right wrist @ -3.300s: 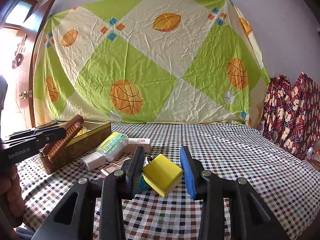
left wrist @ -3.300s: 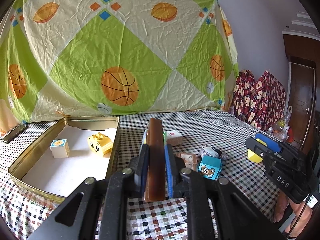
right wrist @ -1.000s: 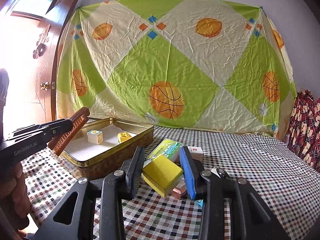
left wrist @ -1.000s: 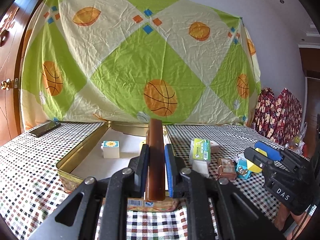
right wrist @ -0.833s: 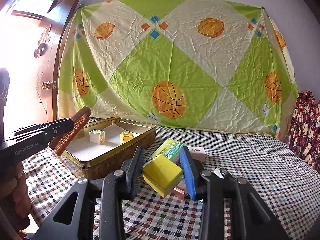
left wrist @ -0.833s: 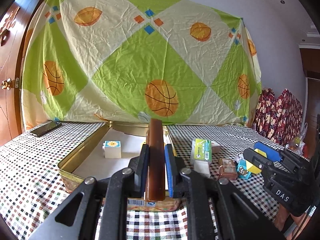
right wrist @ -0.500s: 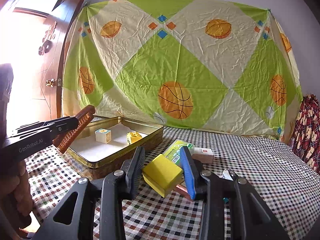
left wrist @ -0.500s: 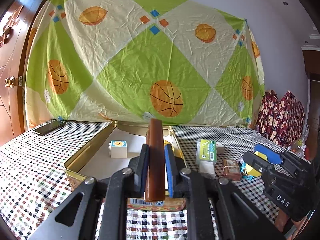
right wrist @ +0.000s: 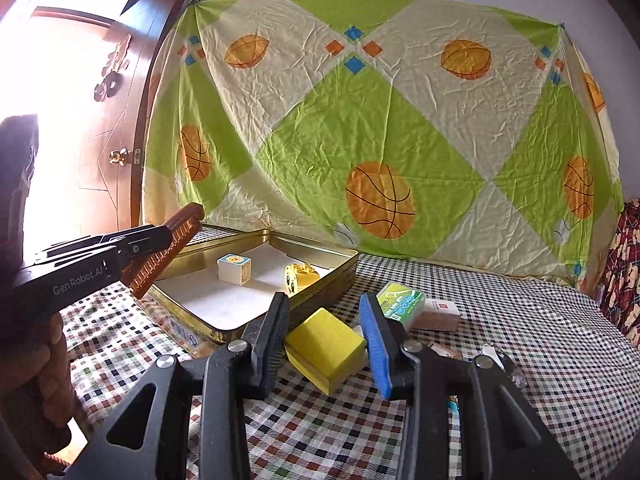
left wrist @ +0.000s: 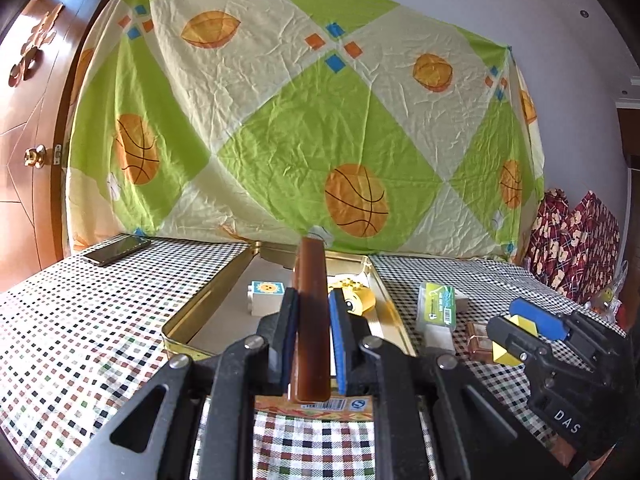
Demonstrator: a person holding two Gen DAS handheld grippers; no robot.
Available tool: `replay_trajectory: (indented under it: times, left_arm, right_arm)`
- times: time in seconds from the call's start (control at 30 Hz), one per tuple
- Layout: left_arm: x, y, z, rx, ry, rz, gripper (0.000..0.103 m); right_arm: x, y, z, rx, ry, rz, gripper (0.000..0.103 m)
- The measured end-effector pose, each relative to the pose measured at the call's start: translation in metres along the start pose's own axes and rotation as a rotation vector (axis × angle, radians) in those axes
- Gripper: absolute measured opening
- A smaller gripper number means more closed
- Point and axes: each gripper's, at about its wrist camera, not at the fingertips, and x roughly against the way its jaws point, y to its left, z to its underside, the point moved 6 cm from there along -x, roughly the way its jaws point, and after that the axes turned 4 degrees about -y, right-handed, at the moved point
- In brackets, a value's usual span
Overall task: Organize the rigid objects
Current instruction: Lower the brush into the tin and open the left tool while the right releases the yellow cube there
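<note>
My left gripper (left wrist: 313, 312) is shut on a brown comb (left wrist: 310, 292) held edge-up, just in front of the gold tin box's (left wrist: 188, 316) near wall. From the right wrist view the comb (right wrist: 168, 248) hangs over the tin's (right wrist: 328, 280) left corner. My right gripper (right wrist: 324, 332) is shut on a yellow block (right wrist: 326, 346), to the right of the tin and above the checkered cloth; the same gripper (left wrist: 516, 332) shows at the right of the left wrist view. Inside the tin lie a white sun cube (left wrist: 266, 296) and a yellow toy brick (left wrist: 358, 298).
On the cloth right of the tin lie a green-and-white box (left wrist: 436, 308), a small white-and-brown box (right wrist: 438, 314) and a brown item (left wrist: 478, 342). A phone (left wrist: 116, 250) rests at the far left. A patterned sheet (left wrist: 320, 140) hangs behind; a wooden door (right wrist: 100, 120) stands left.
Both grippers have drifted left along the table with their objects still held, so the tin now sits more to the centre-right of each view. Neither grip changed.
</note>
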Motion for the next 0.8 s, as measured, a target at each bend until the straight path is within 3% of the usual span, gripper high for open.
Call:
replay_trajectory:
  times: [0.8]
  left_arm:
    - [-0.002, 0.031, -0.002, 0.028, 0.017, -0.044, 0.014]
  right_arm:
    - [-0.015, 0.046, -0.006, 0.018, 0.025, -0.109, 0.04]
